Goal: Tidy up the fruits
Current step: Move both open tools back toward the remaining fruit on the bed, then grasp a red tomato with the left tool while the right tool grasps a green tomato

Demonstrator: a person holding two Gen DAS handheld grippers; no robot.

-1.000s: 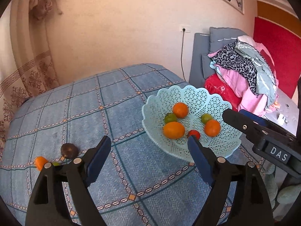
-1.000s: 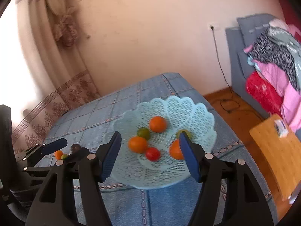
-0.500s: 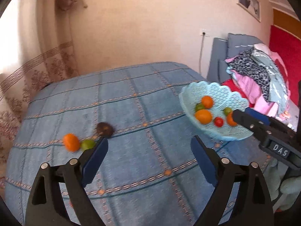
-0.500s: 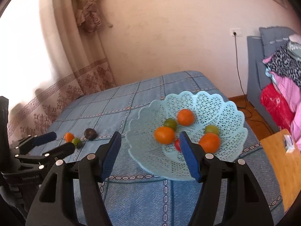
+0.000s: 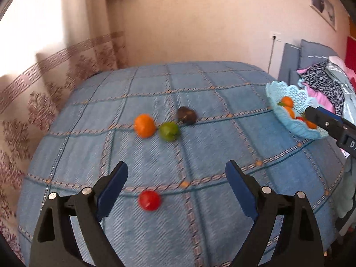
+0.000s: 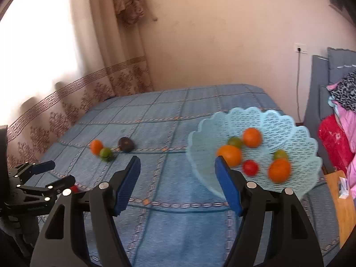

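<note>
Now the left gripper [image 5: 176, 173] is out over the blue checked cloth [image 5: 222, 222], jaws spread wide and holding nothing, with the red tomato [image 5: 149, 200] lying just below and between its fingers. Further out sit an orange [image 5: 144, 125], a green fruit [image 5: 169, 130] beside it and a dark fruit [image 5: 187, 115]. Over on the right, the right gripper [image 6: 178, 171] is opening, nothing between its jaws, beside the lacy blue basket [image 6: 200, 146] that already holds several fruits. Looks like a pick-up of loose fruit: next, drop the left jaws around that tomato and close gently, since it could roll.
</note>
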